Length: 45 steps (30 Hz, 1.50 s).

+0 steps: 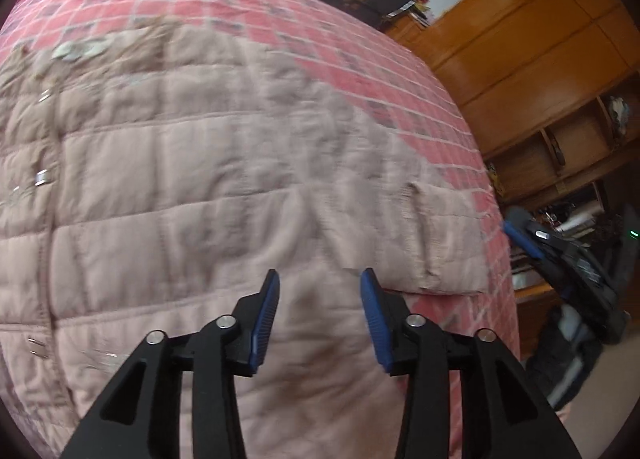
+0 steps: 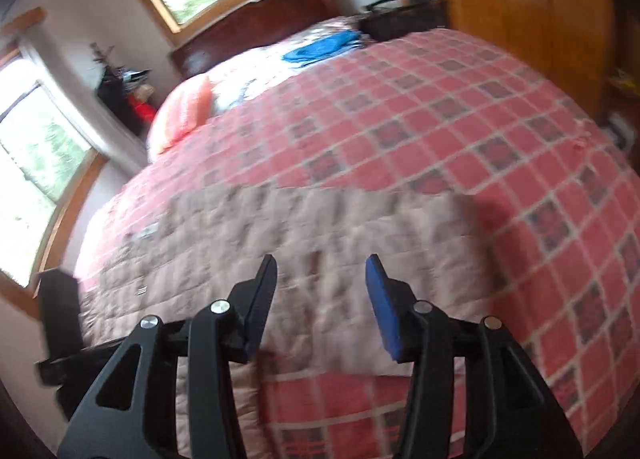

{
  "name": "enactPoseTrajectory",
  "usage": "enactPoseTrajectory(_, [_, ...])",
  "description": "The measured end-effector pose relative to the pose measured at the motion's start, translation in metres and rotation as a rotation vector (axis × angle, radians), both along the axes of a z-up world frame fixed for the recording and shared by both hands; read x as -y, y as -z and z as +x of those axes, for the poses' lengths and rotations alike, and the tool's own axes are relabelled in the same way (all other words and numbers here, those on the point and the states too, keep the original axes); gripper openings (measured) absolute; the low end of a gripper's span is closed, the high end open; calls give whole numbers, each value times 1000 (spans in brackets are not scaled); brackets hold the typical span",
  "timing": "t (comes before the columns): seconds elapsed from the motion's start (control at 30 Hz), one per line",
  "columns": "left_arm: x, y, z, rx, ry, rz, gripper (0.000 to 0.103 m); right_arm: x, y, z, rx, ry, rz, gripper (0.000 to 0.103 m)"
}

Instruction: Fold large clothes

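A large pale pink quilted jacket [image 1: 208,187] with metal snaps lies spread flat on the bed. My left gripper [image 1: 319,279] hangs open just above its lower part, nothing between the blue pads. The right wrist view shows the same jacket [image 2: 320,243], blurred, near the bed's front edge. My right gripper [image 2: 322,263] is open above it and holds nothing. The other gripper [image 1: 560,255] shows at the right of the left wrist view, off the bed's side.
The bed wears a red checked bedspread [image 2: 460,131]. A blue cloth [image 2: 320,45] and an orange pillow [image 2: 184,113] lie at the far end. Wooden wardrobes [image 1: 532,39] stand along the right side. Windows [image 2: 40,151] are on the left wall.
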<state>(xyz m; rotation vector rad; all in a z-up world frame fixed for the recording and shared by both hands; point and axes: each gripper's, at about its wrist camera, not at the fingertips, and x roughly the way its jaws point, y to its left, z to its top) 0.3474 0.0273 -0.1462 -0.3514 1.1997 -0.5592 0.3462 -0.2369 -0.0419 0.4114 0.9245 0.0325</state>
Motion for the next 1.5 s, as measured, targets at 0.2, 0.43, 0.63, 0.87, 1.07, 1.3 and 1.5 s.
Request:
enactPoseTrajectory(0.2, [92,4,7,-34,103,30,48,58,18,-9,-89,170,-51,44])
enactPoseTrajectory(0.43, [139,33,20,-72,93,82,17,75,59,0,-182,208,-48,41])
enactPoseTrajectory(0.63, [112,20,8,1,11,41,5,77,59,-1,-165,171,32,42])
enactPoseTrajectory(0.87, [24,-26,-14,165,-105,45,4,53,56,3,-124,12,207,44])
enactPoseTrajectory(1.07, [-62,-48,-25,227,-230,89,4,9,67,19,-166,-128,281,50])
enactPoseTrajectory(1.3, [-148,-54,-34,254,-340,159,4,-43,66,24,-206,-237,237,50])
enactPoseTrajectory(1.5, [-183,-36,-28,198,-370,174,4,-78,65,27,-226,-285,167,24])
